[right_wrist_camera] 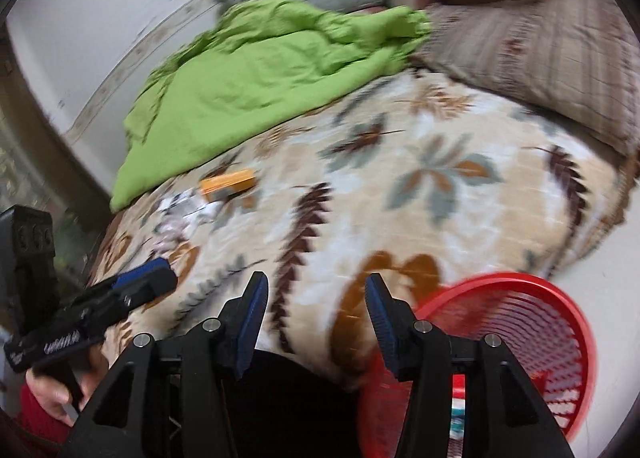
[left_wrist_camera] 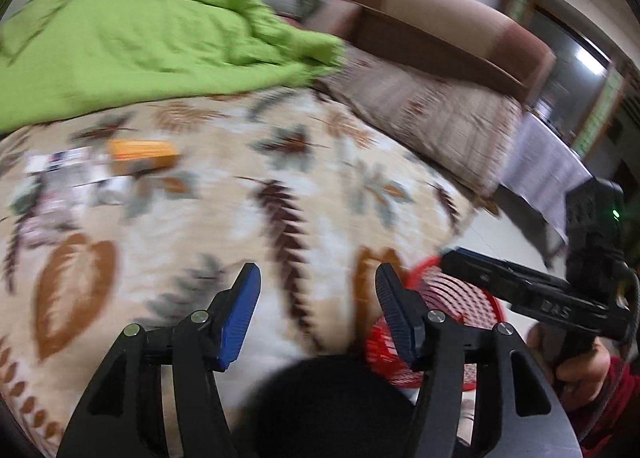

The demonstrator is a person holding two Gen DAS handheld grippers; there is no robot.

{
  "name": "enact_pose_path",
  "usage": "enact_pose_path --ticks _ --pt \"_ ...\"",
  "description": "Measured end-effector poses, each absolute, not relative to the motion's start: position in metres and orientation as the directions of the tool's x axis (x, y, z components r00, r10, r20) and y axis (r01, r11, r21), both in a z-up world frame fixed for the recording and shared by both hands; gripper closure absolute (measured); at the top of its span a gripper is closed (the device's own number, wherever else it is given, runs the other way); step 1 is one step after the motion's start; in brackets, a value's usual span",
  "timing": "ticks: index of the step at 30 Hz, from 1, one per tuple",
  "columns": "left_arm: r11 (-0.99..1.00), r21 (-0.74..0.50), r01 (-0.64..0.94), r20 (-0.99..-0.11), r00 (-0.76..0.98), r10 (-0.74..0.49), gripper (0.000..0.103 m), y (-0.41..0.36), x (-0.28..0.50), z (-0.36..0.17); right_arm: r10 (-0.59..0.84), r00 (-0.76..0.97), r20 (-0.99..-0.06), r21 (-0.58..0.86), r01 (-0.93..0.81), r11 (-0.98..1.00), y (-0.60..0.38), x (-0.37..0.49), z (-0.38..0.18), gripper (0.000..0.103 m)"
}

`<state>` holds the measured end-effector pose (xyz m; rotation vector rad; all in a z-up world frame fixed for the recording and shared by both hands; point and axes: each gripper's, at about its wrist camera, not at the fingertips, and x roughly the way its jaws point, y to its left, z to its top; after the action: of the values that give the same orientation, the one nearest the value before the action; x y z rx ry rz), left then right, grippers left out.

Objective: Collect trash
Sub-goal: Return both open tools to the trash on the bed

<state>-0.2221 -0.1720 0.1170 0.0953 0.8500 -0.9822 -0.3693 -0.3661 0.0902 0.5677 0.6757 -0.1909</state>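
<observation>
An orange box (left_wrist_camera: 141, 155) and a pile of white and grey wrappers (left_wrist_camera: 60, 185) lie on the leaf-patterned bedspread (left_wrist_camera: 248, 217), far left of my left gripper (left_wrist_camera: 316, 290). They also show in the right wrist view: the box (right_wrist_camera: 228, 182) and the wrappers (right_wrist_camera: 184, 209). My left gripper is open and empty above the bed's near edge. My right gripper (right_wrist_camera: 316, 298) is open and empty above the same edge. A red mesh basket (right_wrist_camera: 520, 338) stands on the floor at the lower right, with some packaging inside. Both views are blurred.
A green blanket (left_wrist_camera: 140, 41) lies crumpled at the back of the bed. A striped pillow (right_wrist_camera: 540, 57) and a brown headboard (left_wrist_camera: 440, 21) are at the right. The other gripper shows in each view, right (left_wrist_camera: 520, 290) and left (right_wrist_camera: 100, 306).
</observation>
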Motion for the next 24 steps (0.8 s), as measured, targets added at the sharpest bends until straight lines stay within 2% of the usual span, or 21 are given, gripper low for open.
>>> enact_pose_path --ticks 2,5,12,20,24 --pt "0.622 -0.289 0.727 -0.668 0.312 -0.675 0.043 -0.153 -0.204 0.118 0.034 0.769 -0.639 0.423 0.314 0.85 -0.356 -0.355 0.091 0.047" --pt "0.694 -0.274 0.666 -0.678 0.378 -0.631 0.036 -0.121 -0.17 0.118 0.062 0.766 -0.64 0.411 0.273 0.87 -0.342 -0.334 0.093 0.046" --pt "0.839 -0.126 0.529 -0.708 0.544 -0.45 0.034 -0.071 -0.099 0.101 0.131 0.756 -0.642 0.406 0.19 0.894 -0.316 -0.291 0.098 0.043" --pt "0.857 0.04 0.514 -0.767 0.565 -0.303 0.034 -0.089 -0.034 0.057 0.157 0.739 -0.655 0.395 0.158 0.905 -0.303 -0.259 0.098 0.042" --pt "0.859 0.069 0.508 -0.779 0.565 -0.272 0.035 -0.097 -0.011 0.036 0.173 0.726 -0.665 0.409 0.162 0.898 -0.306 -0.248 0.095 0.042"
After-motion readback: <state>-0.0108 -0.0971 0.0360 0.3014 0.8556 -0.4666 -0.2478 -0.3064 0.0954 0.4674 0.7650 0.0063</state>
